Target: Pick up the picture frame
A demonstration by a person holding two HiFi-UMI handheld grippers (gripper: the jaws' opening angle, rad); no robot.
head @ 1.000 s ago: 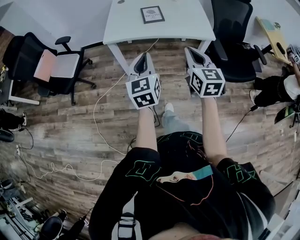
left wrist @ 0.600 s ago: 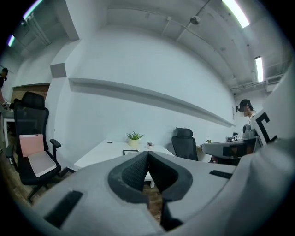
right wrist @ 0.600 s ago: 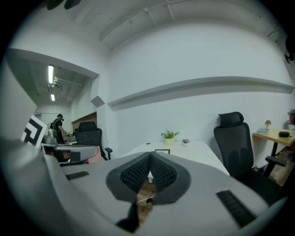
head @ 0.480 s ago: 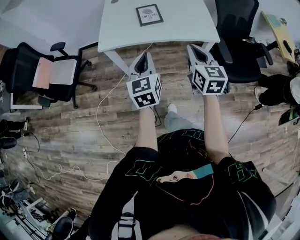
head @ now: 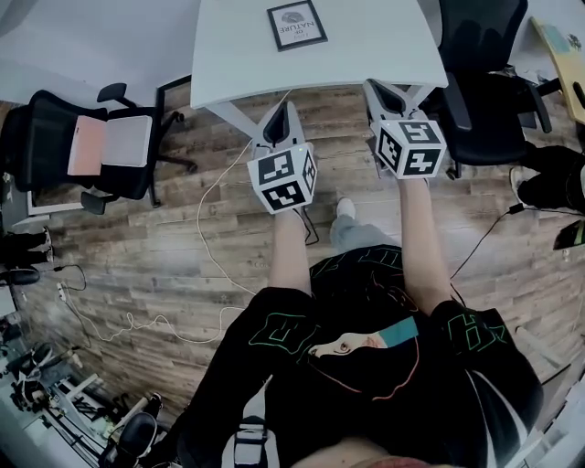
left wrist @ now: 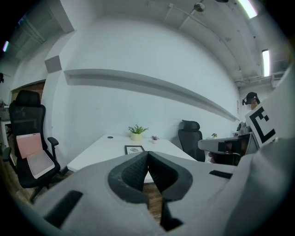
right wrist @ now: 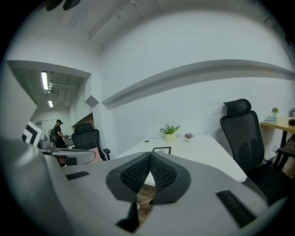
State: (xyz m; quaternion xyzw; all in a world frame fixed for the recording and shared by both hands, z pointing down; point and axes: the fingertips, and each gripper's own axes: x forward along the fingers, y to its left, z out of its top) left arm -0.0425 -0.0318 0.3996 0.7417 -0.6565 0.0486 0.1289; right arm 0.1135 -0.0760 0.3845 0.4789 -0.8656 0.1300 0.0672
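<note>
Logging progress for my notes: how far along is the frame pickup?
Done: nothing; the picture frame lies flat, untouched, on the white table. In hand: nothing; left gripper and right gripper are shut, empty, near the table's edge. Left: reach, open, grasp, lift.

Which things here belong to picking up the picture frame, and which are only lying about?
For the job:
- picture frame, flat on the white table
- left gripper, shut, empty
- right gripper, shut, empty

Only lying about:
- chair with pink pad
- black chair
- potted plant
- floor cable
</note>
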